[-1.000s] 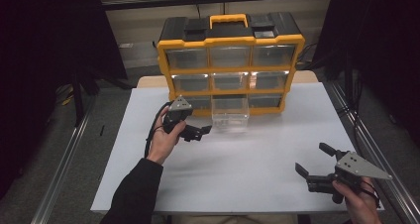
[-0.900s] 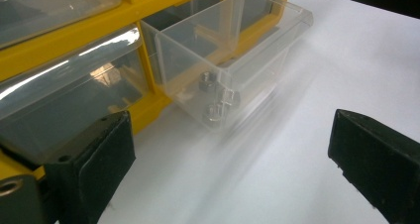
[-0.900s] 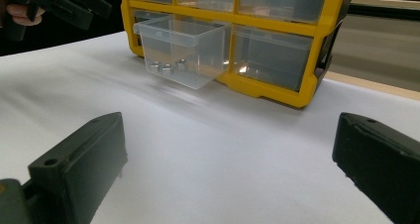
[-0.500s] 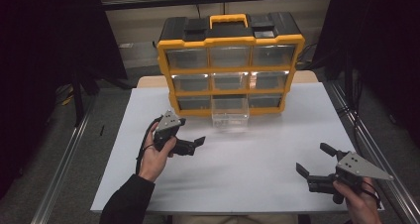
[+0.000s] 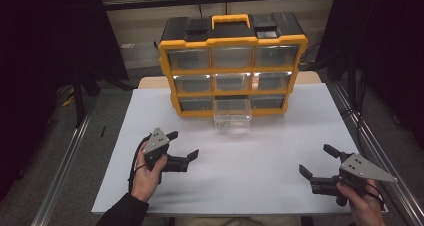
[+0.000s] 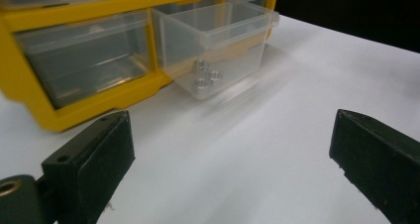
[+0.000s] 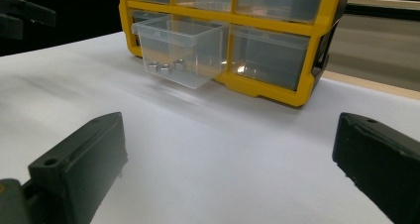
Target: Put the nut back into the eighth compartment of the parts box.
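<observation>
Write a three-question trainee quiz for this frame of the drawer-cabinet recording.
1. True or false: the left gripper holds a nut.
2. Which drawer of the yellow cabinet is pulled out? A) top left B) bottom middle C) middle right
3. What lies inside the open drawer?

Key:
1. False; its fingers are spread, nothing between them.
2. B.
3. A few small metal nuts; the right gripper is also open, apart from them over the white table.
</observation>
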